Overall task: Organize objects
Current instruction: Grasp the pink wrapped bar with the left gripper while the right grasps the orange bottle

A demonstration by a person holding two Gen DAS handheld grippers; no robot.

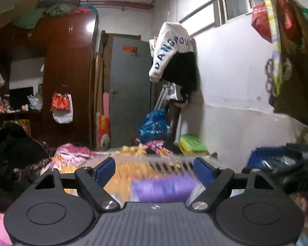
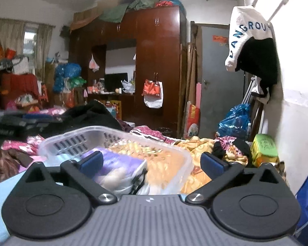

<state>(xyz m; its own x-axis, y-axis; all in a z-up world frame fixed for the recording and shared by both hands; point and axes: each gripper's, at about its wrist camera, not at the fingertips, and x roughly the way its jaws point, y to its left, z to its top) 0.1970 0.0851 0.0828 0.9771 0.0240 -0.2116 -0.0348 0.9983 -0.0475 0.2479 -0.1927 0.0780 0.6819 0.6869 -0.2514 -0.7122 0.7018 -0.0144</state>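
Right at the middle of things sits a clear plastic basket [image 2: 117,141] with slotted walls, resting on a bed covered by an orange and yellow patterned blanket [image 2: 197,147]. Inside it, toward seven o'clock in the right wrist view, lies a purple packet [image 2: 121,160] with some white and pale items bunched just beside it; what those are is too blurred to tell. In the left wrist view the same purple packet [image 1: 162,186] shows smeared at six o'clock, with the basket's slotted rim [image 1: 174,162] behind it.

Both tongs are spread wide and grip nothing. The right gripper [image 2: 152,162] has its blue pads well apart, the left pad over the packet's near edge and the right pad outside the basket's corner, with neither pressing on anything. The left gripper [image 1: 154,170] likewise stands open, with the packet seen between its pads but not pinched.

Outward from the basket, a black garment [image 2: 92,112] is heaped at ten o'clock, and a green-lidded yellow tub [image 2: 264,149] sits at three o'clock by the white wall. A blue plastic bag [image 2: 234,121] lies beyond at two o'clock. A dark wooden wardrobe [image 2: 158,61] fills twelve o'clock, a grey door [image 2: 213,82] stands to its right, and a white garment with blue letters [image 2: 246,32] hangs at one o'clock.
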